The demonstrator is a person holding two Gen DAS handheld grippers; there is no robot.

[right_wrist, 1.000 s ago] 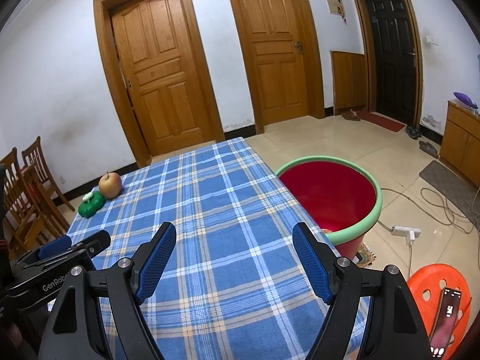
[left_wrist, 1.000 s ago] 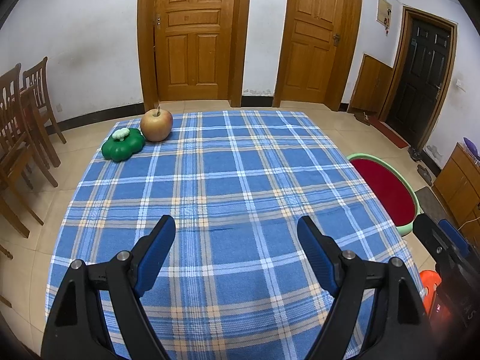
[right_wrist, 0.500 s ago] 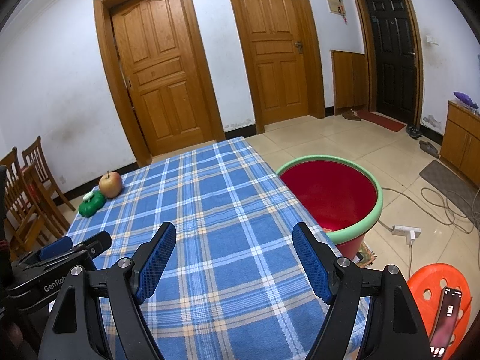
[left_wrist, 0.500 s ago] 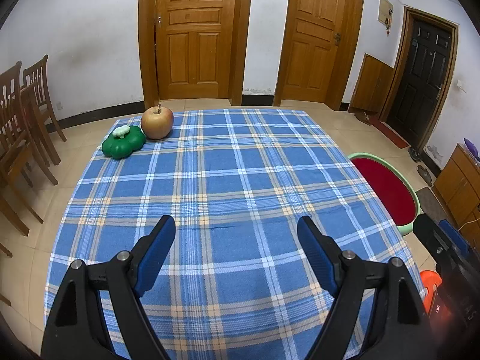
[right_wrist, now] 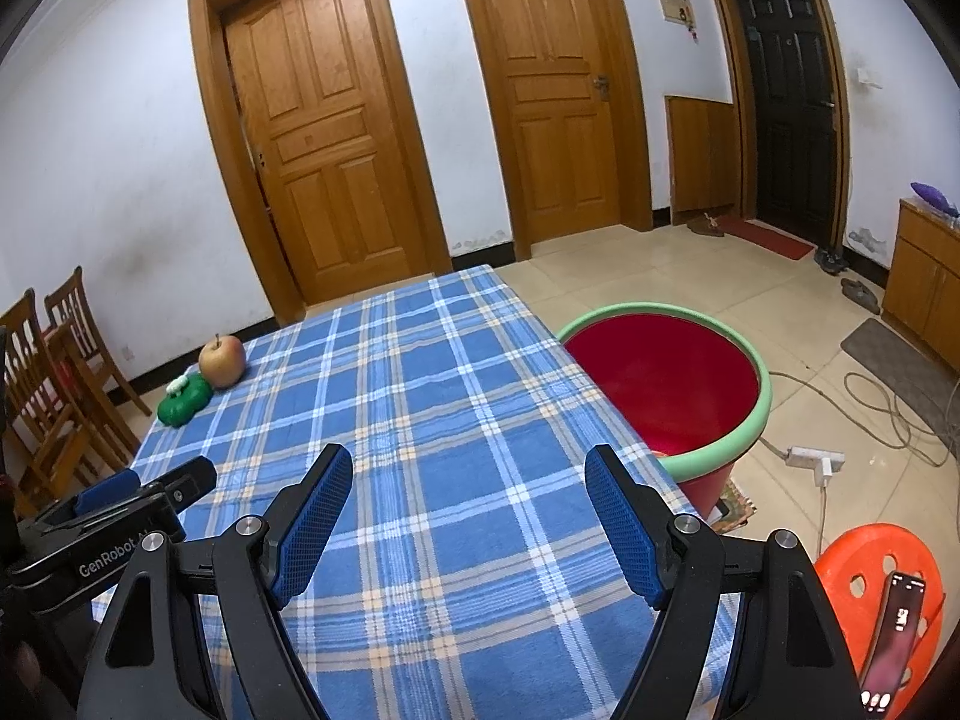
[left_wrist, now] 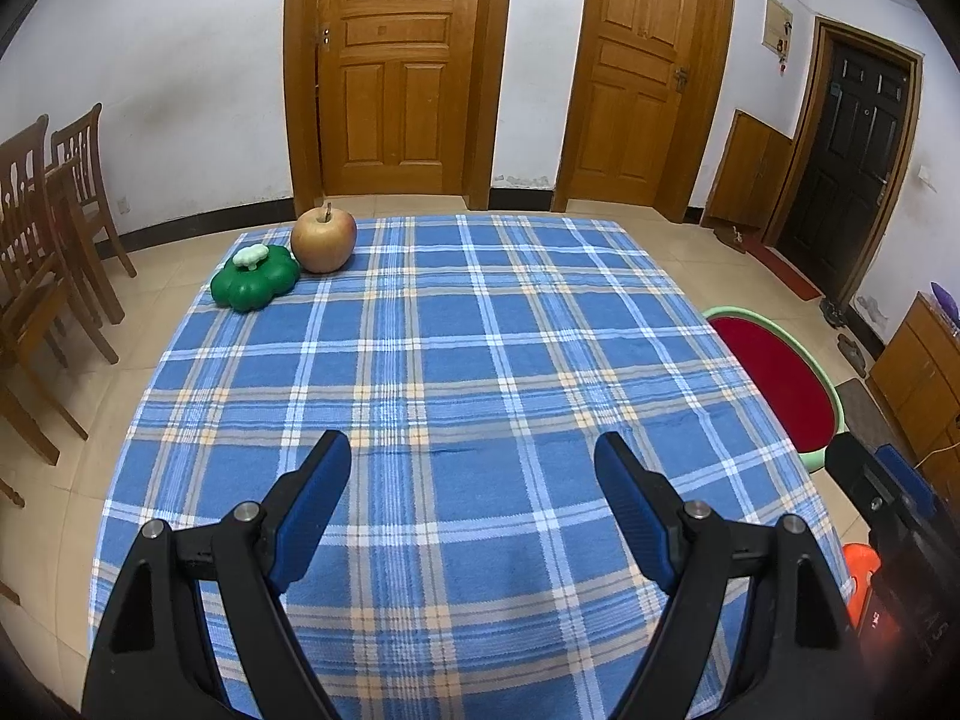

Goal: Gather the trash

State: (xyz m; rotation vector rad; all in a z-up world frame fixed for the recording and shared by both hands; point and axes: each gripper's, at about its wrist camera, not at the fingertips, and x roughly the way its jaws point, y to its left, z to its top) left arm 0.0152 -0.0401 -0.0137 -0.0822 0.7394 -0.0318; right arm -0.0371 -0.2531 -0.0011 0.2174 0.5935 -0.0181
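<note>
An apple (left_wrist: 324, 239) and a green flower-shaped toy (left_wrist: 255, 276) sit at the far left corner of the blue plaid tablecloth (left_wrist: 456, 360). A red bin with a green rim (right_wrist: 666, 387) stands on the floor beside the table's right edge. My left gripper (left_wrist: 474, 456) hovers open over the near middle of the cloth, with nothing between its blue pads. My right gripper (right_wrist: 468, 468) is open too, above the near right part of the table, and empty. In the right wrist view the apple (right_wrist: 222, 360) and toy (right_wrist: 185, 399) are far to the left.
Wooden chairs (left_wrist: 42, 228) stand left of the table. An orange stool (right_wrist: 882, 588) with a phone (right_wrist: 894, 630) on it sits near right. A power strip (right_wrist: 816, 459) and cables (right_wrist: 888, 402) lie on the floor beyond the bin. Doors line the far wall.
</note>
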